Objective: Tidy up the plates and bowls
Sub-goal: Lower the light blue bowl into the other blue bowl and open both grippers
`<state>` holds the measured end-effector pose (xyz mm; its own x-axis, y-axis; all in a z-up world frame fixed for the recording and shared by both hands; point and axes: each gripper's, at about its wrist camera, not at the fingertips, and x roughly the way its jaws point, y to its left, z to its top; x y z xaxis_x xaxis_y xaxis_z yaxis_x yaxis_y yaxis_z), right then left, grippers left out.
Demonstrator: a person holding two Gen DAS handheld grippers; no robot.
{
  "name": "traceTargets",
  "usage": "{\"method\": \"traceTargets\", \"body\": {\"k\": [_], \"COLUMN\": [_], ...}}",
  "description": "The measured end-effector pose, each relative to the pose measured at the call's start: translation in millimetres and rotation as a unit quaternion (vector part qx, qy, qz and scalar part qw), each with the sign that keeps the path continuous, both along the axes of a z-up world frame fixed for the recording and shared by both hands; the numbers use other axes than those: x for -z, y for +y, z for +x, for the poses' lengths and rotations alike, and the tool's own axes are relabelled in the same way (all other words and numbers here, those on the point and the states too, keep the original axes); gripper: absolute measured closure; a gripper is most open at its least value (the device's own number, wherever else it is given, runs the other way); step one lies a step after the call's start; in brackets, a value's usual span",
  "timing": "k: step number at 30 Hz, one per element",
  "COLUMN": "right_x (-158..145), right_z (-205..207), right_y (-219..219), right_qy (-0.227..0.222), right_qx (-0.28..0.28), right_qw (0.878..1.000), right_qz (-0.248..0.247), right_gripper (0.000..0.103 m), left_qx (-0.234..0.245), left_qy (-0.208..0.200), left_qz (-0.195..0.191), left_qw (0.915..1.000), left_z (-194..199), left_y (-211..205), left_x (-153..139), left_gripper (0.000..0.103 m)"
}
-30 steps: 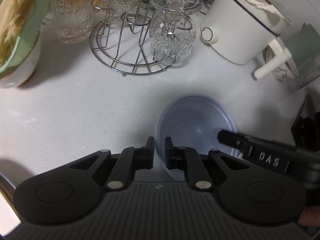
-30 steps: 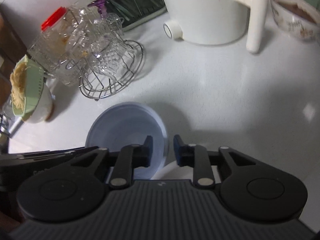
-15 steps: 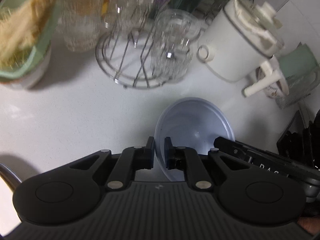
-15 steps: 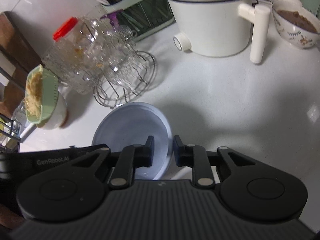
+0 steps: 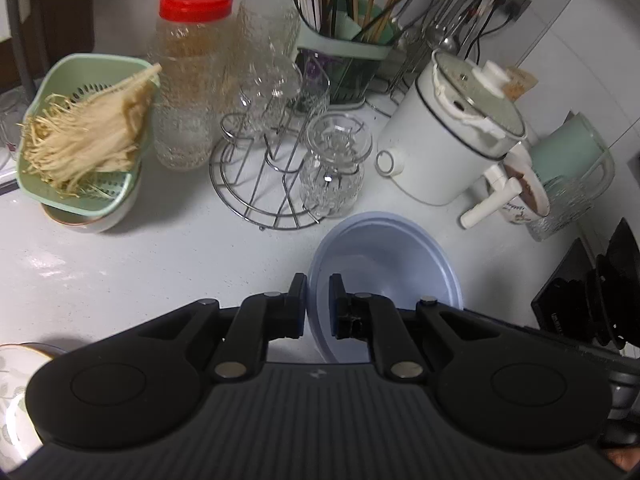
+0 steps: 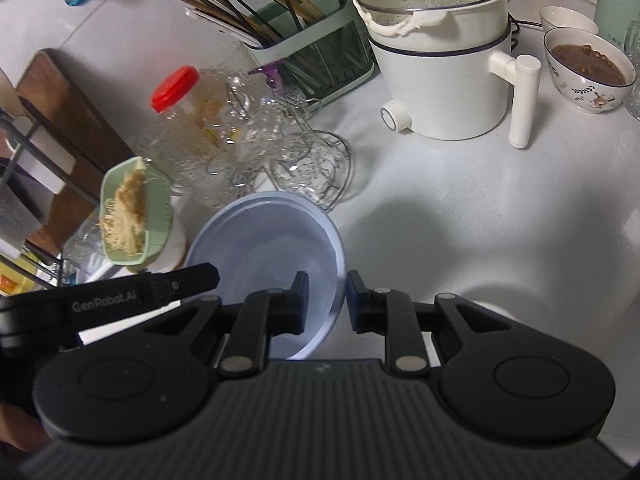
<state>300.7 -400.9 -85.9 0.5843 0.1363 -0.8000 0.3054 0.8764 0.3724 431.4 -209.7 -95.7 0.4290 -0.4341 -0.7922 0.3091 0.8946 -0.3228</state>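
The left gripper (image 5: 318, 304) is clamped on the near left rim of a pale blue bowl (image 5: 394, 264), its two fingers pinching the thin wall from either side, while the right gripper (image 6: 328, 302) grips the opposite rim of the same bowl (image 6: 272, 240), one finger inside and one outside. The bowl is round, with no long axis; its opening faces up and tilts slightly toward the cameras, and it hangs between the two grippers above a white countertop (image 6: 460, 208). Behind it stands a wire rack (image 5: 256, 188) with upturned clear glasses, a red-lidded glass jar (image 5: 188, 80), a green colander of pale noodles (image 5: 86, 136), a white electric pot (image 6: 440, 60) and a green utensil holder (image 6: 312, 44) against a white wall
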Motion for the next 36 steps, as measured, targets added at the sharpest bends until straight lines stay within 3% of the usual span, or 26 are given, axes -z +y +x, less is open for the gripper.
{"method": "traceTargets", "body": {"k": [18, 27, 36], "right_x": [-28, -23, 1], "right_z": [-30, -31, -32], "right_y": [51, 74, 89], "right_qy": [-0.020, -0.004, 0.035], "right_qx": [-0.038, -0.076, -0.103], "right_qw": [0.999, 0.997, 0.994], "right_qz": [-0.007, -0.010, -0.006], "right_gripper": [0.080, 0.080, 0.079], "left_qx": [-0.039, -0.072, -0.093], "left_qy": [-0.012, 0.016, 0.052], "left_qz": [-0.018, -0.018, 0.008], "left_qw": [0.9990, 0.9971, 0.9943], "left_z": [-49, -64, -76], "left_y": [65, 94, 106], "left_x": [-20, -6, 28], "left_gripper": [0.091, 0.090, 0.090]}}
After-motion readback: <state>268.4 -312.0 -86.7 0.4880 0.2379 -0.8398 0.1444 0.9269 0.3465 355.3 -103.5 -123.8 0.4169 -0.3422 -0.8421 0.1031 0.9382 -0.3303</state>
